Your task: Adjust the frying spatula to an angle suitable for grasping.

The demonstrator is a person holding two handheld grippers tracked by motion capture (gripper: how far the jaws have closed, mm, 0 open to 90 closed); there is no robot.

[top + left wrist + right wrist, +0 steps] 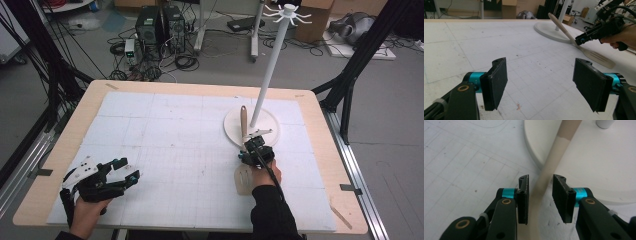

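Note:
A pale wooden slotted spatula (243,120) lies tilted, its blade on the white mat and its handle propped on the round white base (267,132) of a hook stand. My right gripper (252,143) straddles the handle just in front of the base. In the right gripper view the handle (564,135) runs between the jaws of my right gripper (541,181), with a thin gap on each side. My left gripper (128,170) hovers wide open over the mat at the front left, nothing in it. The left gripper view shows the left gripper (540,85), the spatula (599,57) and the right gripper (580,40).
The stand's white pole (272,65) rises from the base, with hooks at the top. A white gridded mat (175,130) covers the wooden table (87,97). Black frame legs, computers and cables stand on the floor beyond the table.

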